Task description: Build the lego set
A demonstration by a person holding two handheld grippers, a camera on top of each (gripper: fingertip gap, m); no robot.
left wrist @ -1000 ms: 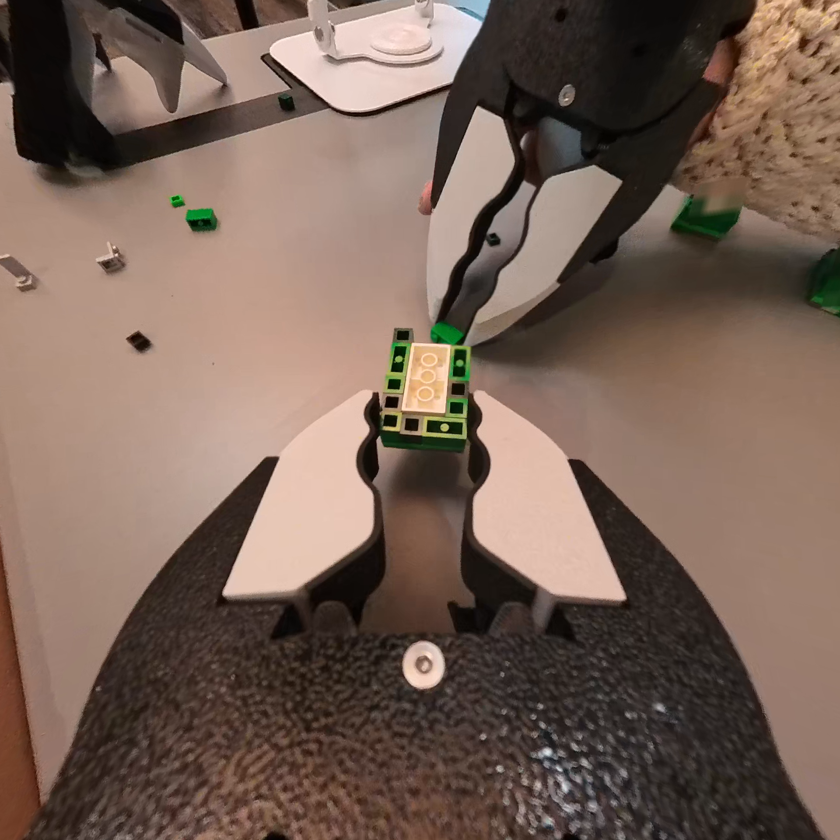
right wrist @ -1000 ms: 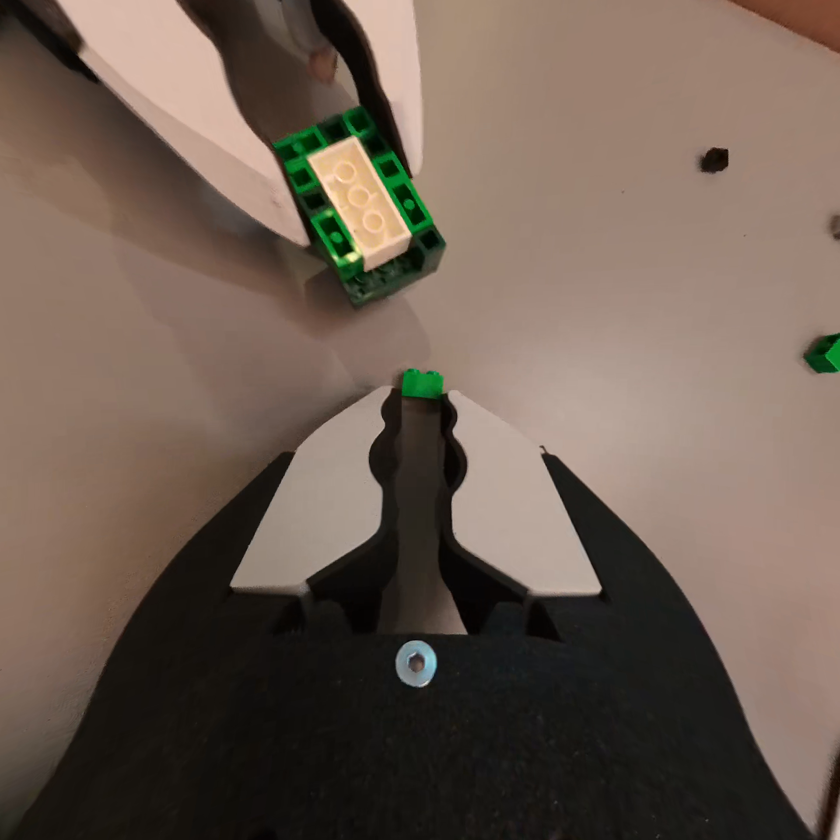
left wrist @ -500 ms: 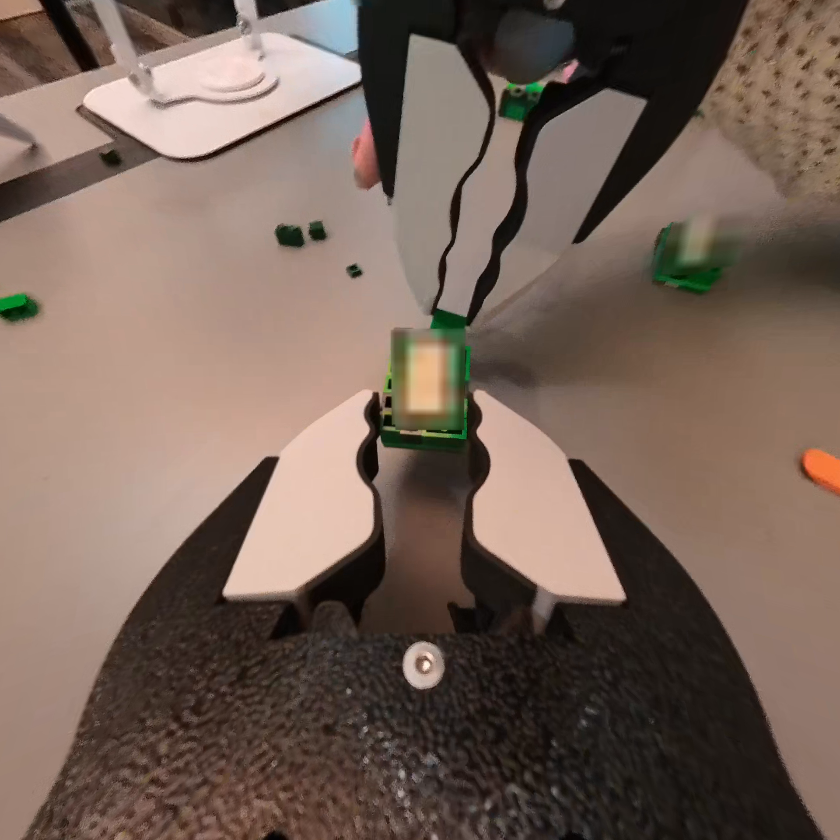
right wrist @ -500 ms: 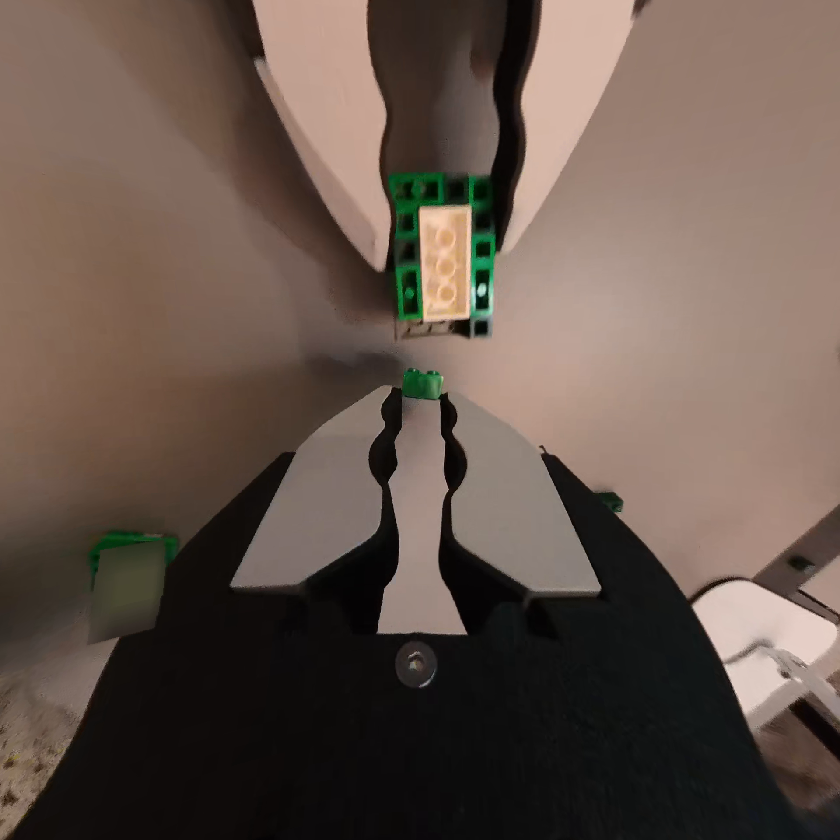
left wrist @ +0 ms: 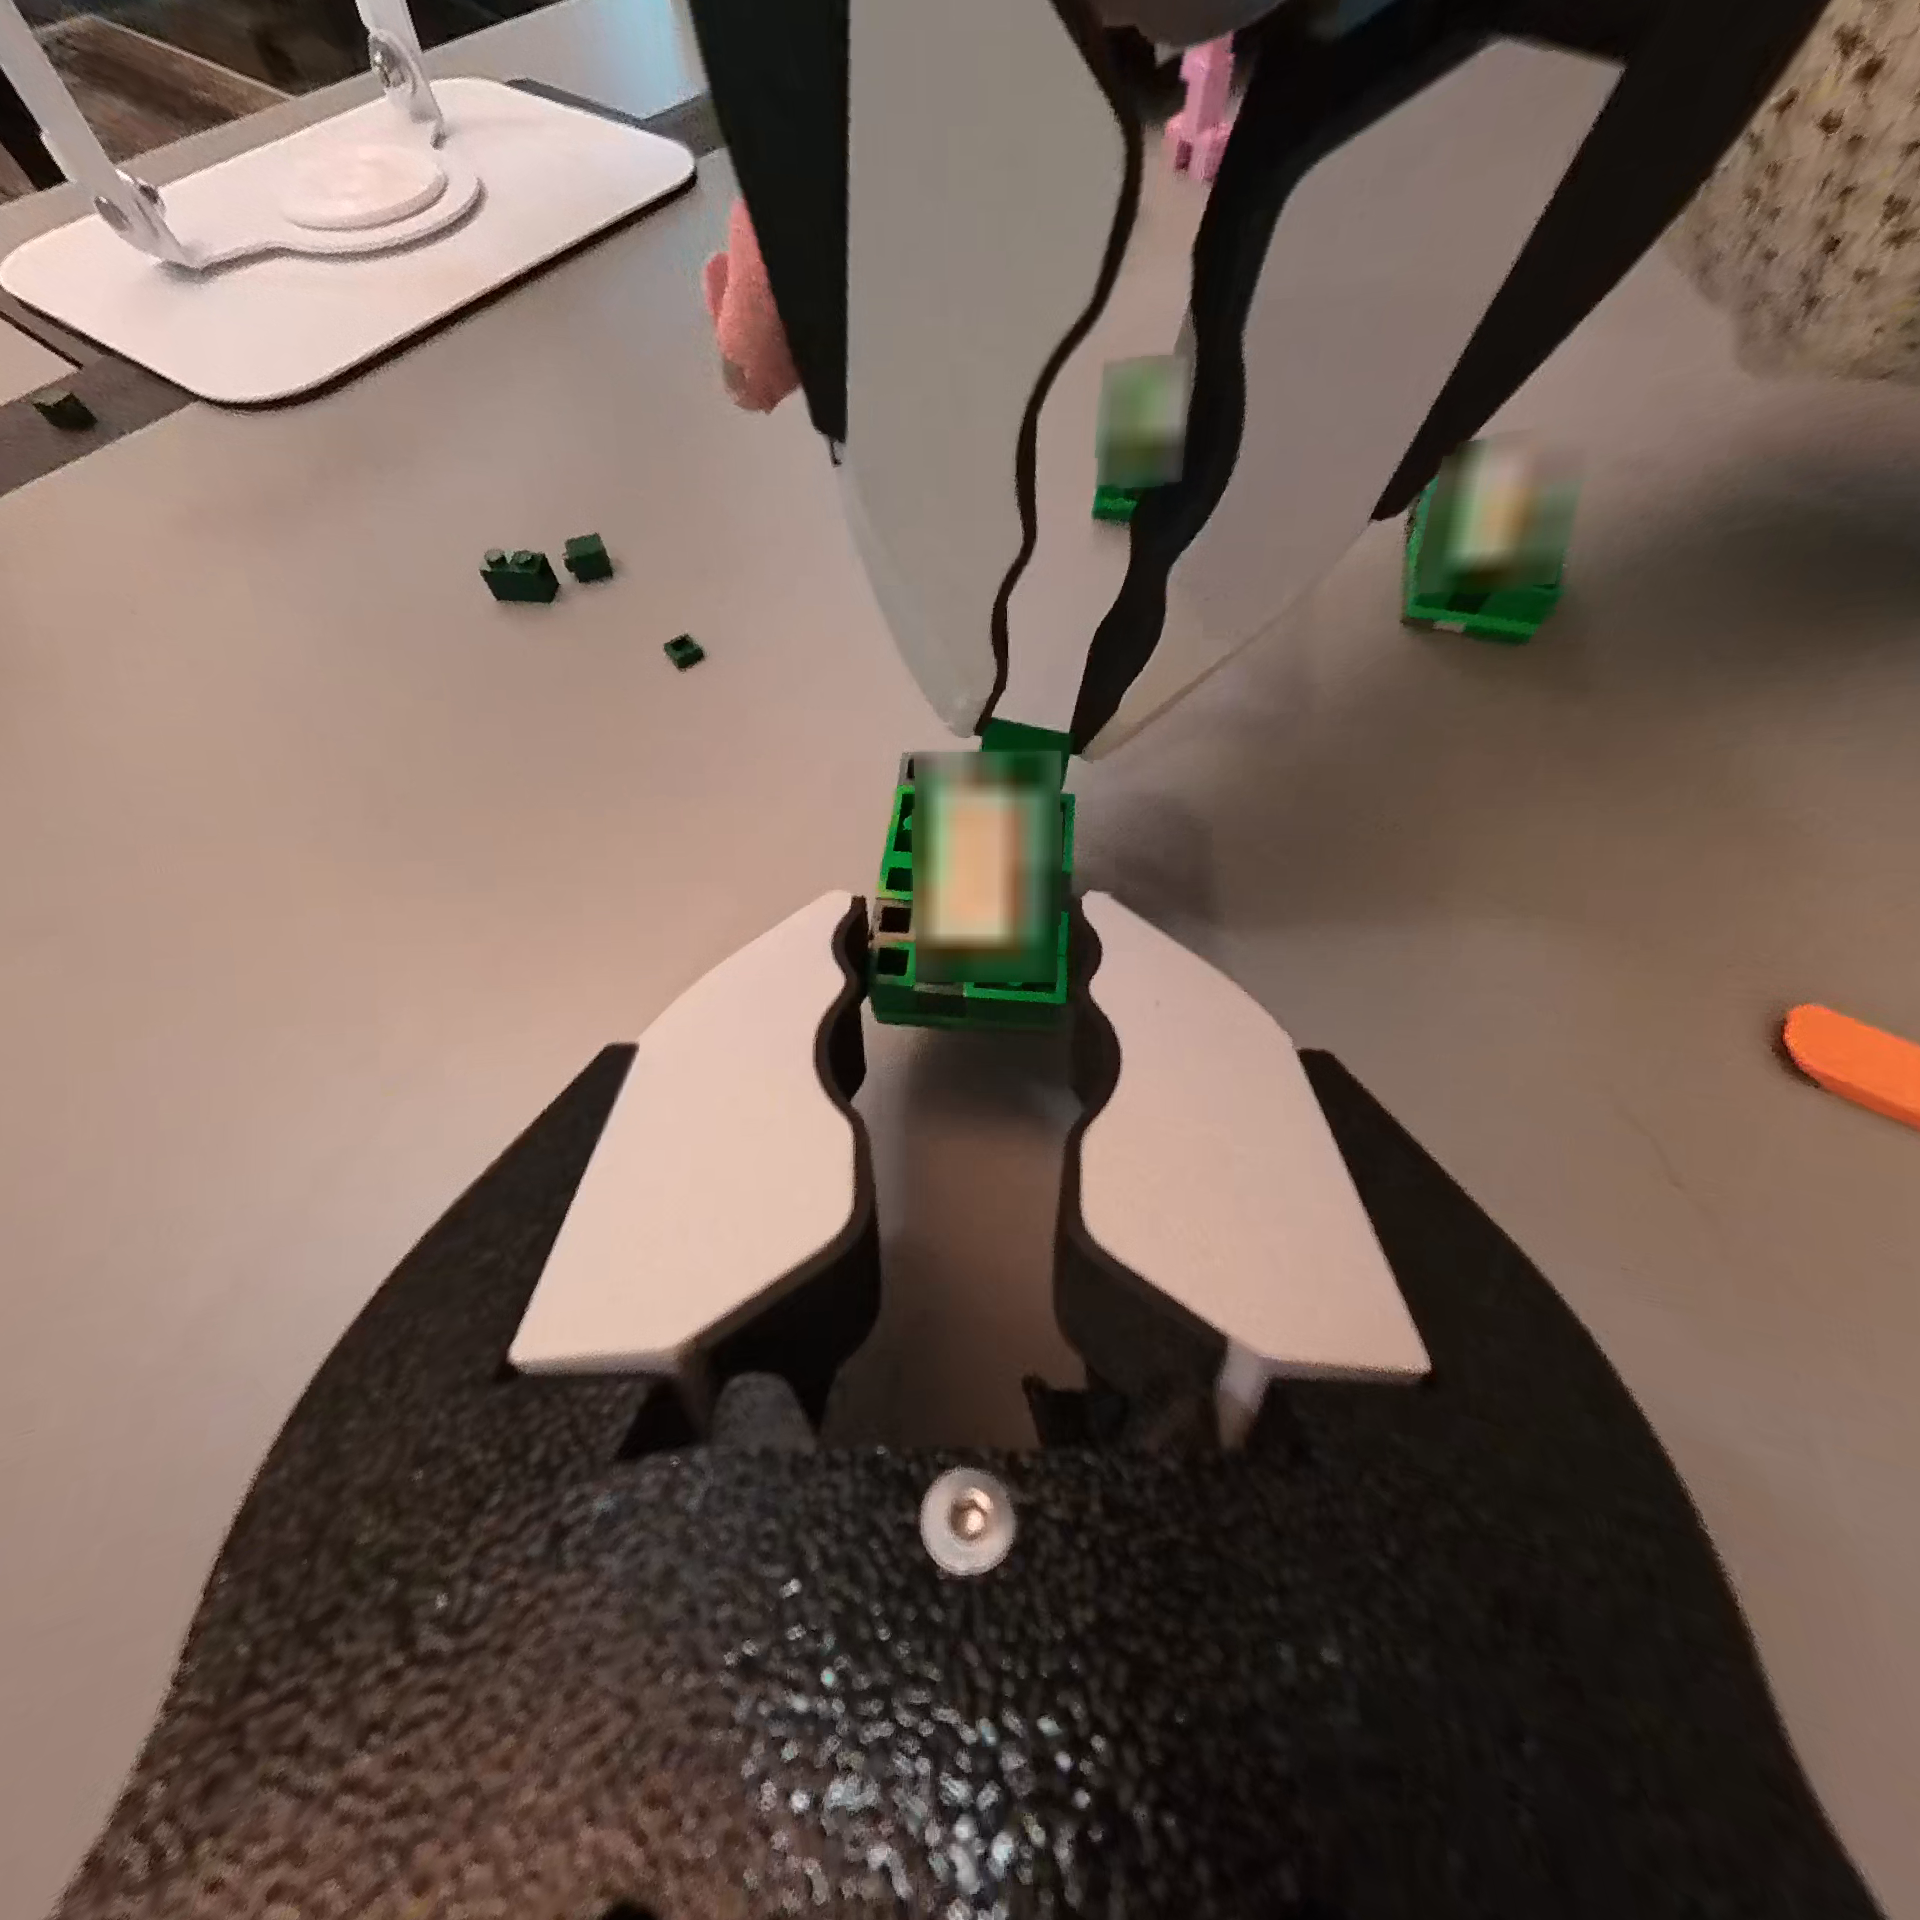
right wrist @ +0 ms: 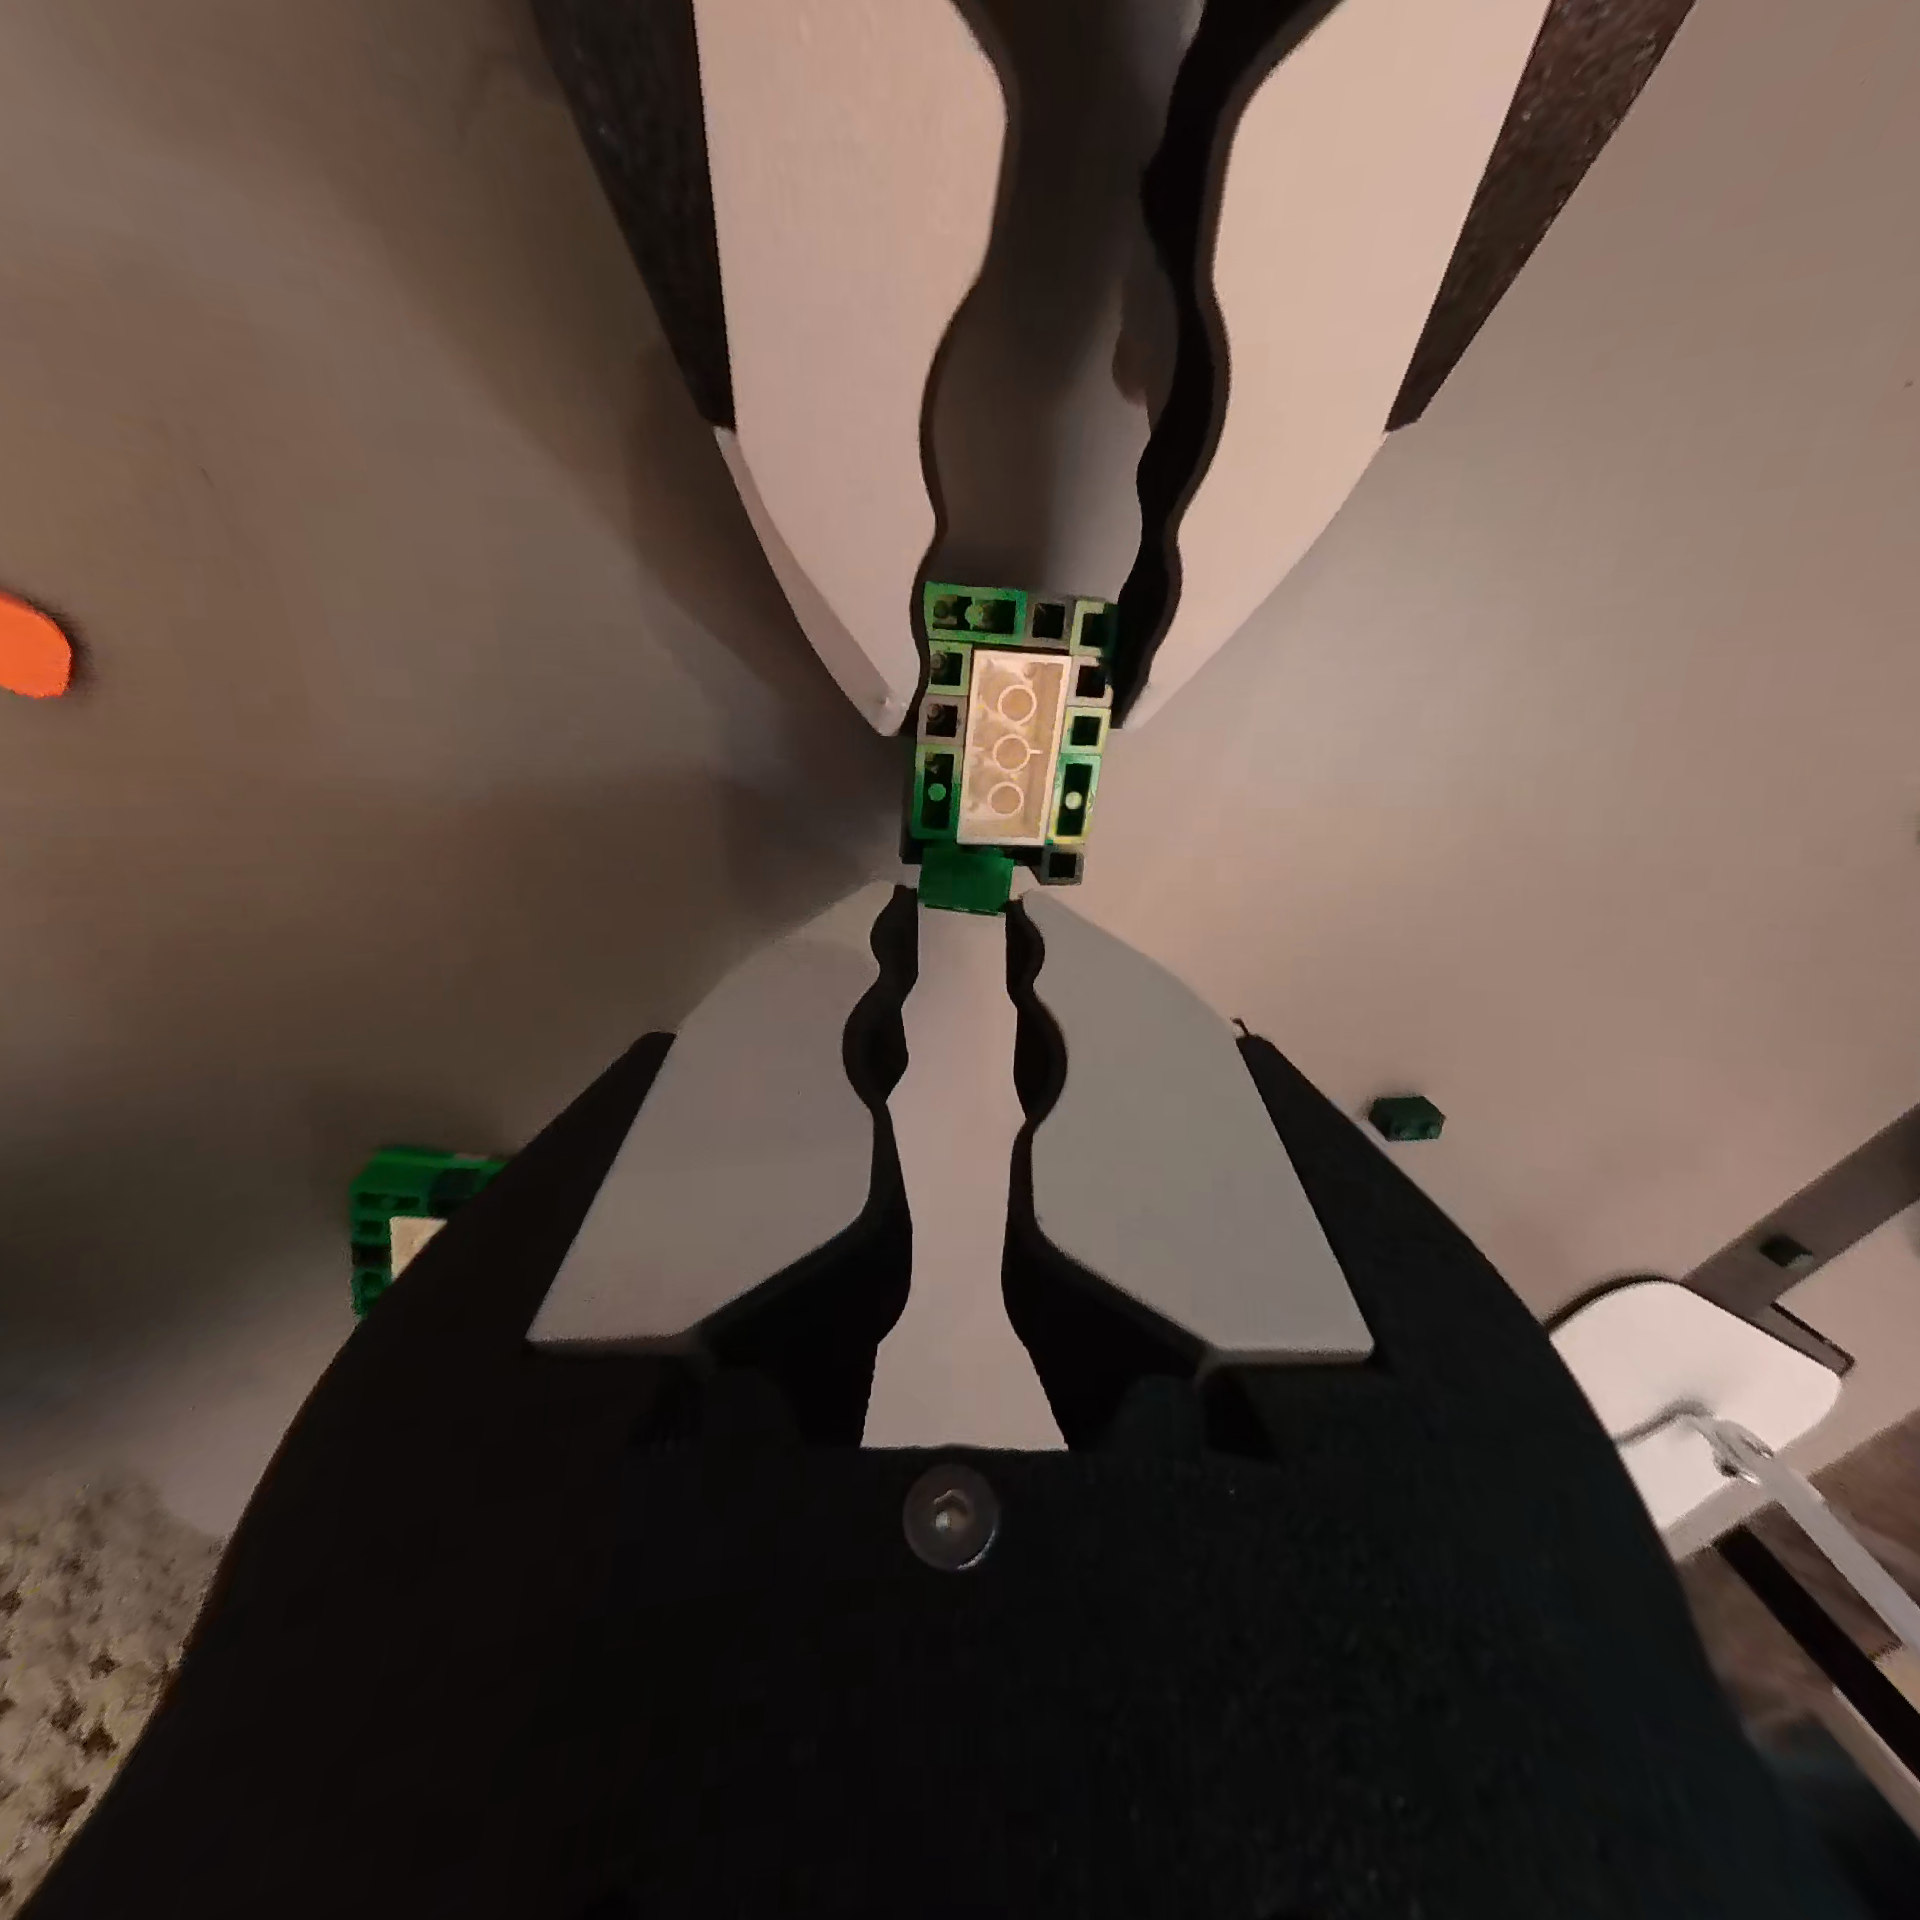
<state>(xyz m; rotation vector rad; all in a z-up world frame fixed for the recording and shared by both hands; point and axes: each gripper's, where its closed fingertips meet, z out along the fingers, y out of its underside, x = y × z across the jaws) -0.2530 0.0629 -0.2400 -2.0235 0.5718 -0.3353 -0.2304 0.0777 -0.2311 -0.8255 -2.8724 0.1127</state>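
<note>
Dim warm light, soft shadows on the table [left wrist: 312, 935], wide-angle bending, slight blur at edges

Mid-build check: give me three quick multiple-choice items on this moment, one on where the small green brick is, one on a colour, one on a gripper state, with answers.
1. Where is the small green brick?
A. At the edge of the green assembly
B. Lying alone on the table
C. On the white stand base

2. What colour is the flat tool lying at the table's edge?
A. Blue
B. Orange
C. Yellow

3. What is the left gripper doing?
A. Hanging open over bare table
B. Shut on nothing
C. Clamped on the green assembly

Answers:
1 A: the right wrist view shows the brick, pinched in the right gripper, up against the assembly's near end.
2 B: it shows bright orange in both views.
3 C: its fingertips press the assembly's two sides in the left wrist view.
</note>
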